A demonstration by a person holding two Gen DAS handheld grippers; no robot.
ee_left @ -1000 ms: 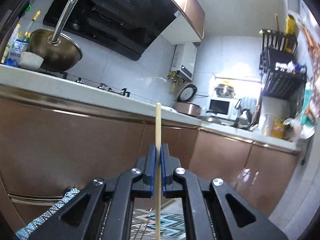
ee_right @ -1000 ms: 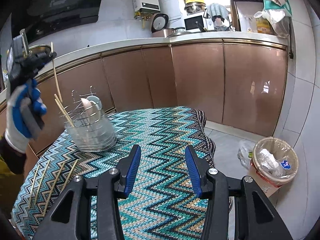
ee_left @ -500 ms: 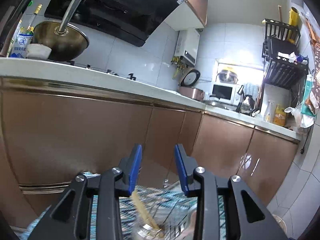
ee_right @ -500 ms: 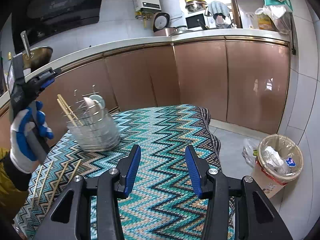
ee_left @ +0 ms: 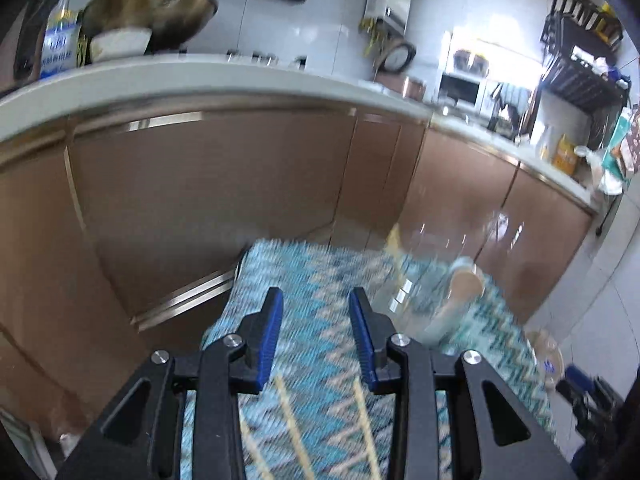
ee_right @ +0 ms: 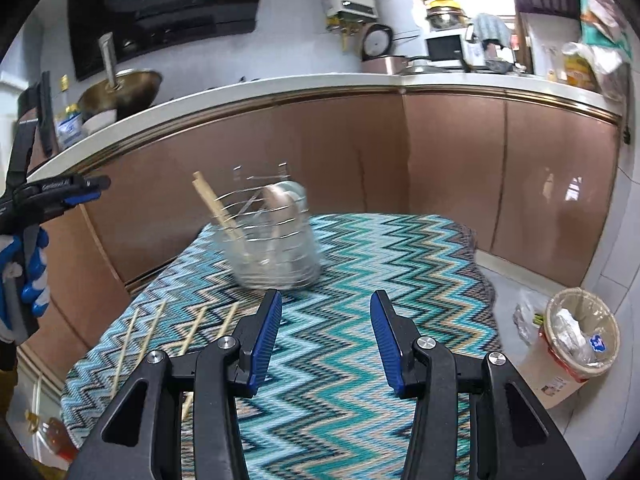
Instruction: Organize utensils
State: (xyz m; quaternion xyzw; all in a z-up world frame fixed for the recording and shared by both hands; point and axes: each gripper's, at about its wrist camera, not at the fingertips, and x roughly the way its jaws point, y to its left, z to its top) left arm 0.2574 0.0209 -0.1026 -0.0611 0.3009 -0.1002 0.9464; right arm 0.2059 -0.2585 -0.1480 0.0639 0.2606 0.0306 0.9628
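A wire utensil holder (ee_right: 276, 236) stands on the zigzag-patterned table (ee_right: 360, 360) and holds chopsticks (ee_right: 216, 210) and spoons. It shows blurred in the left wrist view (ee_left: 436, 280). Several loose wooden chopsticks (ee_right: 148, 332) lie on the cloth at the left; some lie under my left gripper (ee_left: 294, 428). My left gripper (ee_left: 316, 320) is open and empty above them; it also shows at the left edge of the right wrist view (ee_right: 76, 194). My right gripper (ee_right: 326, 336) is open and empty over the middle of the table.
Brown cabinets (ee_right: 440, 168) and a white counter (ee_right: 280, 84) run behind the table. A wok (ee_left: 148, 12) sits on the stove. A lined bin (ee_right: 576, 340) stands on the floor at the right.
My left gripper let the chopstick go into the holder, opened, and tilted down toward the loose chopsticks. My right gripper moved slightly closer to the table.
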